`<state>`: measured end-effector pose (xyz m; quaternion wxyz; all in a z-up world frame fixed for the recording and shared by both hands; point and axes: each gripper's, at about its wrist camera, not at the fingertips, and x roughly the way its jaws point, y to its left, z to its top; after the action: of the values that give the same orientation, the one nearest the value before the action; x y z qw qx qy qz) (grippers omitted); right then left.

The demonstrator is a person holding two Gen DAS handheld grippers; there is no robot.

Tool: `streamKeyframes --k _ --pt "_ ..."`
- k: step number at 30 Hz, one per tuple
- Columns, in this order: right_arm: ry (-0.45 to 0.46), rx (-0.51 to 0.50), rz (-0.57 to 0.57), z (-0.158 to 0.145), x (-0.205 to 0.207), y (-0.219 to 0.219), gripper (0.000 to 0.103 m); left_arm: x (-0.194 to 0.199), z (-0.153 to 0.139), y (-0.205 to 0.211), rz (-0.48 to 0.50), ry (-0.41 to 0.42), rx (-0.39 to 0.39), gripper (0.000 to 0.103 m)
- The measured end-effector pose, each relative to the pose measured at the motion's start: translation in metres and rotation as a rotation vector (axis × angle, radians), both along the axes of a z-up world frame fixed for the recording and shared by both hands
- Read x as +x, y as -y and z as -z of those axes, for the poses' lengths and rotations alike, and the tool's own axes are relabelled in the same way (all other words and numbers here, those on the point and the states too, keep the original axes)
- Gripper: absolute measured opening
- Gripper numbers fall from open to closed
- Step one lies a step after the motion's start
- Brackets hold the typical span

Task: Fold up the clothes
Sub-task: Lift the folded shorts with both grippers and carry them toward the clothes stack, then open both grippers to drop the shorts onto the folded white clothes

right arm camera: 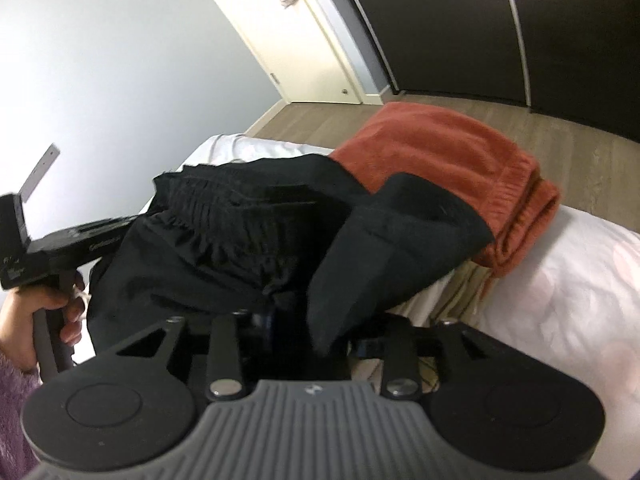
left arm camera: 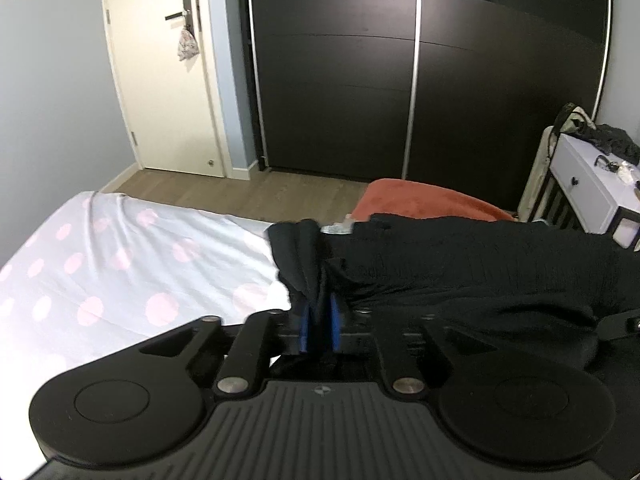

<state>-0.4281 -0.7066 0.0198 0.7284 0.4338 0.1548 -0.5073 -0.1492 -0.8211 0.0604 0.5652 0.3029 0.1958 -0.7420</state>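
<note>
A black garment [left arm camera: 460, 264] with a gathered waistband is held up over the bed between both grippers. My left gripper [left arm camera: 319, 320] is shut on one bunched corner of it, blue pads close together around the cloth. My right gripper [right arm camera: 304, 324] is shut on the other end of the black garment [right arm camera: 224, 240], a fold of which hangs over the fingers and hides them. The left gripper's body and the hand holding it show at the left of the right wrist view [right arm camera: 48, 264].
The bed has a white sheet with pink dots [left arm camera: 120, 264]. A folded rust-orange garment [right arm camera: 448, 160] lies on the bed behind the black one. A dark wardrobe [left arm camera: 400, 80], a cream door [left arm camera: 160, 60] and a white drawer unit [left arm camera: 588, 184] stand beyond.
</note>
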Motion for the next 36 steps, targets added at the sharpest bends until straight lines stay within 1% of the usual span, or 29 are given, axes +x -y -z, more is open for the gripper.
streamKeyframes --k 2,7,8,9,13,15,16,17,18,19,22,24,25,26,29,31,34,36 --pt "-0.005 0.001 0.011 0.003 -0.005 0.005 0.044 0.004 -0.005 -0.003 -0.019 0.004 -0.011 0.022" --pt "-0.01 0.006 0.048 -0.004 -0.019 0.001 0.053 0.013 -0.02 -0.016 -0.074 0.037 -0.038 0.023" --pt "-0.01 0.005 0.059 -0.007 -0.023 0.0 0.059 0.015 -0.023 -0.018 -0.085 0.045 -0.044 0.023" --pt "-0.009 0.003 0.069 -0.009 -0.027 -0.002 0.061 0.017 -0.027 -0.021 -0.096 0.053 -0.05 0.023" --pt "-0.029 -0.027 0.086 -0.02 -0.035 -0.013 0.062 0.023 -0.047 -0.039 -0.12 0.07 -0.084 0.024" --pt "-0.04 -0.044 0.091 -0.025 -0.039 -0.019 0.063 0.021 -0.056 -0.05 -0.119 0.077 -0.094 0.026" --pt "-0.045 -0.052 0.094 -0.027 -0.041 -0.022 0.063 0.018 -0.06 -0.057 -0.117 0.076 -0.098 0.032" --pt "-0.051 -0.061 0.097 -0.03 -0.043 -0.025 0.063 0.016 -0.064 -0.064 -0.115 0.074 -0.102 0.043" --pt "-0.056 -0.069 0.1 -0.033 -0.044 -0.028 0.063 0.013 -0.068 -0.071 -0.112 0.073 -0.106 0.048" --pt "-0.057 -0.076 0.102 -0.035 -0.046 -0.031 0.063 0.011 -0.072 -0.078 -0.11 0.071 -0.11 0.051" --pt "-0.054 -0.095 0.101 -0.04 -0.05 -0.043 0.063 0.001 -0.081 -0.1 -0.104 0.051 -0.117 0.053" --pt "-0.08 -0.122 0.089 -0.046 -0.046 -0.054 0.063 -0.004 -0.085 -0.114 -0.095 0.029 -0.113 0.058" --pt "-0.097 -0.138 0.082 -0.05 -0.044 -0.06 0.063 -0.007 -0.088 -0.121 -0.088 0.02 -0.112 0.063" --pt "-0.113 -0.153 0.074 -0.054 -0.041 -0.065 0.063 -0.01 -0.09 -0.129 -0.08 0.021 -0.121 0.068" --pt "-0.147 -0.201 0.043 -0.062 -0.033 -0.083 0.063 -0.02 -0.096 -0.153 -0.063 0.032 -0.146 0.075" --pt "-0.151 -0.217 0.017 -0.065 -0.026 -0.093 0.064 -0.027 -0.098 -0.167 -0.06 0.043 -0.158 0.076" --pt "-0.156 -0.24 -0.022 -0.068 -0.017 -0.109 0.065 -0.033 -0.097 -0.186 -0.066 0.031 -0.147 0.076" --pt "-0.159 -0.253 -0.042 -0.069 -0.011 -0.119 0.065 -0.036 -0.095 -0.198 -0.081 0.032 -0.157 0.076"
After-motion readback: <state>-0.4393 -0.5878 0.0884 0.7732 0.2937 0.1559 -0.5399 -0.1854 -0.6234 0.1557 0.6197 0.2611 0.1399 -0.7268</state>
